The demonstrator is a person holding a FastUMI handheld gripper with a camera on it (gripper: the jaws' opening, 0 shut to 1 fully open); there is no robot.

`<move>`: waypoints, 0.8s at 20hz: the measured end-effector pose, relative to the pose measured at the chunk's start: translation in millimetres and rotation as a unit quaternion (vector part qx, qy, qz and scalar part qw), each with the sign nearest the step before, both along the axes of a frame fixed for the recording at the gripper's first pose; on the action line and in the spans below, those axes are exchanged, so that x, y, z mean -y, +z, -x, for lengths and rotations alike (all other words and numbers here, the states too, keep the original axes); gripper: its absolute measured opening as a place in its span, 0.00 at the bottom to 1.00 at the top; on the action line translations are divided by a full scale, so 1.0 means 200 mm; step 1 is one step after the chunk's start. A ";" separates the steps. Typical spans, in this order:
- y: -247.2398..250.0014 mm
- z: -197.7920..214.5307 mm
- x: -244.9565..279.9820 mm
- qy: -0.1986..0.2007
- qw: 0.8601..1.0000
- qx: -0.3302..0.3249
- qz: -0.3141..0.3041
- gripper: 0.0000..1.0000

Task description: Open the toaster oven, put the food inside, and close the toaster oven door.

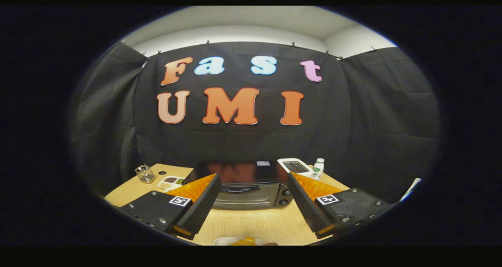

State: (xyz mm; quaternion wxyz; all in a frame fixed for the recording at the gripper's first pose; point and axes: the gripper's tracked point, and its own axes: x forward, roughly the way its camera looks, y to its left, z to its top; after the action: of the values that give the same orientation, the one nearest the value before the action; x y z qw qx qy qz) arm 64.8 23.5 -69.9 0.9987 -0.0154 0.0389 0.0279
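One toaster oven (251, 186), dark-bodied, standing on the bench (255, 224) just beyond the gripper (253, 204), seen between its two fingers. Door shut, a long handle across the top of the glass, two knobs down the right side of the front. Glossy flat top with a small pale sticker near the back.

One gripper, jaws spread wide, nothing between them but bare bench and the oven front. Two fingers (202, 204), each with a small square marker at its base.

One pale plate (225, 241) at the near edge of the bench, between the fingers and closer than their tips, carrying one portion of orange-yellow food (245, 241), partly cut off from sight.

One wire-mesh holder (145, 174) at the far left corner of the bench, a few thin things standing in it. One white divided tray (169, 182) just right of that, small brownish and yellowish portions in its compartments; what they are cannot be told. One white device with a dark panel (295, 166) to the right of the oven's back edge. One small white bottle with a green cap (318, 168) upright just beside that device.

One bench, light wood grain, mostly bare in front of the oven. Black cloth wall (372, 122) behind and to both sides, clipped along its top edge; white wall and ceiling above.
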 end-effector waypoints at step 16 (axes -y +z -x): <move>-0.52 -0.61 -0.31 0.024 0.991 -0.127 0.019 1.00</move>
State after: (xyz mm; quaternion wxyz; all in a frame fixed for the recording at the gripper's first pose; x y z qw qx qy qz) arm 186.6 85.7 -173.3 0.9843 -0.0318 0.1654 0.0530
